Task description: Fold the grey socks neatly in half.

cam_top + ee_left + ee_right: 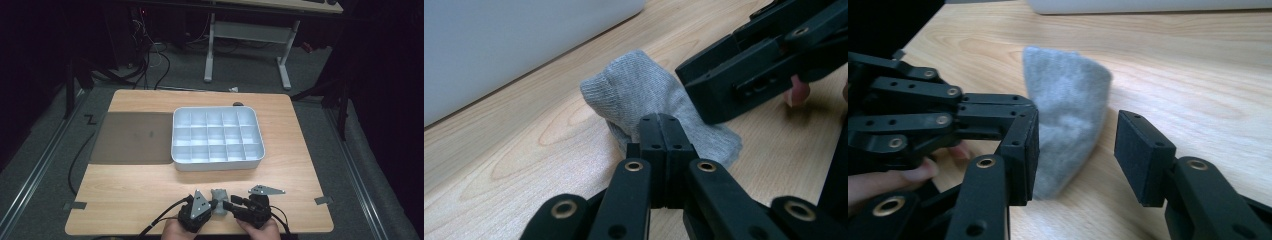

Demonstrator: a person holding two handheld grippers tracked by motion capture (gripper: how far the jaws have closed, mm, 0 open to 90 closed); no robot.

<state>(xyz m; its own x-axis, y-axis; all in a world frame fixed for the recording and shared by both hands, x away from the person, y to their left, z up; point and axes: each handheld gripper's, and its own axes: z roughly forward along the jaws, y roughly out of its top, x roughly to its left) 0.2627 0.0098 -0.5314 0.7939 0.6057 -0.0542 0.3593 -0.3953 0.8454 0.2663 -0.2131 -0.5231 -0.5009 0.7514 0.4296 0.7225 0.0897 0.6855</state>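
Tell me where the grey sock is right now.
In the high view the grey sock sits near the table's front edge, pinched by the left gripper, with the right gripper open around it, in front of the white tray.

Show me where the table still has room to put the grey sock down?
Bare wood lies between the white tray and the grippers, along the table's right edge, and below the dark mat. It's crowded at the front edge, where both grippers meet around the grey sock.

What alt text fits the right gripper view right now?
A grey sock stands bunched on the wooden table between the right gripper's parted jaws, neither pad pressing it. The left gripper reaches in from the left, shut on the sock's edge.
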